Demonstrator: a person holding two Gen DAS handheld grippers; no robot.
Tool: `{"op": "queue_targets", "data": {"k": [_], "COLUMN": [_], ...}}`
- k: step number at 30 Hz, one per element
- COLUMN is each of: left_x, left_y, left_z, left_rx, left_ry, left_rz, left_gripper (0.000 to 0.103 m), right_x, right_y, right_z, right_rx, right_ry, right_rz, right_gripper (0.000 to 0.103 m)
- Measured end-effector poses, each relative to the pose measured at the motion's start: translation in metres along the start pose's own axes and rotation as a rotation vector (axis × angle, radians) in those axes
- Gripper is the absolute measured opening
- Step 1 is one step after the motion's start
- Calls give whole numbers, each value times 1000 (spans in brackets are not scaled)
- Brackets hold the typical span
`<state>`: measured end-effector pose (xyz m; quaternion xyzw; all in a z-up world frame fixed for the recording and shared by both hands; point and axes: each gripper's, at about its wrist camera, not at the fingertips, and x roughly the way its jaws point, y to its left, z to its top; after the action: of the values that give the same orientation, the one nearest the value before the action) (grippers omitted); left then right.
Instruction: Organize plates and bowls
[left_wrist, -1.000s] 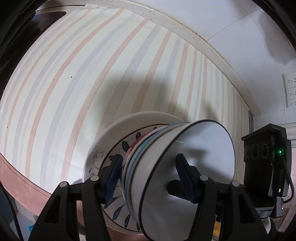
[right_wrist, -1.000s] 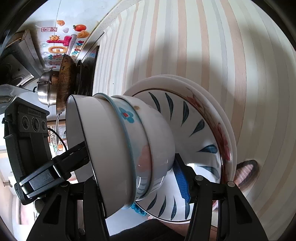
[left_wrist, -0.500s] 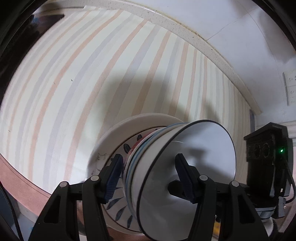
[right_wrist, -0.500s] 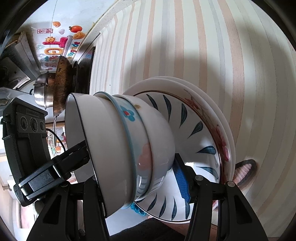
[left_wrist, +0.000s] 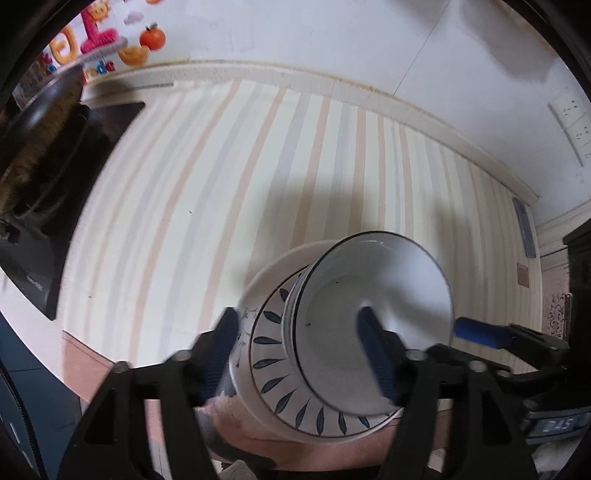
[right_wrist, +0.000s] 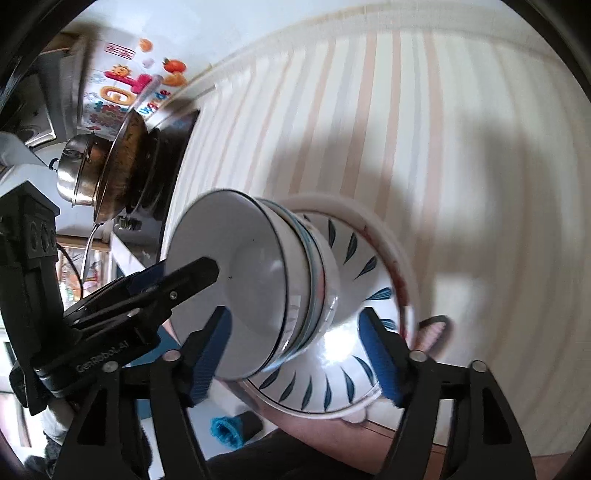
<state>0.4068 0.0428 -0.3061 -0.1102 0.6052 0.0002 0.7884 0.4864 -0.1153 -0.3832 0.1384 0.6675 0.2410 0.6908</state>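
Since nested bowls (right_wrist: 258, 280) sit on stacked plates (right_wrist: 373, 295) at near edge of striped bench (left_wrist: 258, 184), both claws straddle pile from opposite sides. Left claw (left_wrist: 299, 354) wide open, pads flanking bowl and plate rim, apparently touching nothing; blur hinders. Right claw (right_wrist: 295, 350) likewise spread, empty. Pile centred, ready for two-sided lift.

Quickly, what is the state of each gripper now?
Left gripper: open, holding nothing.
Right gripper: open, holding nothing.
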Motion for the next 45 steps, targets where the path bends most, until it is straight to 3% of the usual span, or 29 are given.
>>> {"op": "queue_targets", "data": {"k": [3, 5, 15, 19, 24, 30, 32, 37, 45], "left_x": [-23, -41, -108, -143, -197, -248, -262, -293, -314], "left_y": [1, 3, 14, 20, 30, 39, 43, 48, 42], "left_z": [-7, -12, -41, -65, -105, -157, -173, -211, -257], "left_rx": [20, 40, 154, 206, 230, 224, 215, 204, 190], "left_ry": [-71, -122, -259, -318, -433, -503, -516, -590, -603], "left_rz": [19, 31, 3, -33, -15, -11, -17, 19, 34], "left_gripper": [93, 97, 98, 98, 98, 98, 103, 103, 103], "right_x": [-22, -36, -95, -118, -151, -187, -197, -218, -235], "right_y": [11, 20, 72, 103, 142, 191, 203, 225, 241], "right_z": [-10, -19, -84, -125, -191, -259, -279, -325, -379], "right_rx": [-23, -30, 45, 56, 56, 34, 21, -6, -59], "right_ry": [-61, -108, -345, -426, -547, -640, -664, -707, -746], "right_rz": [-59, -125, -265, -306, -369, -400, -408, -413, -435], "right_gripper": [93, 95, 97, 98, 98, 99, 99, 101, 102]}}
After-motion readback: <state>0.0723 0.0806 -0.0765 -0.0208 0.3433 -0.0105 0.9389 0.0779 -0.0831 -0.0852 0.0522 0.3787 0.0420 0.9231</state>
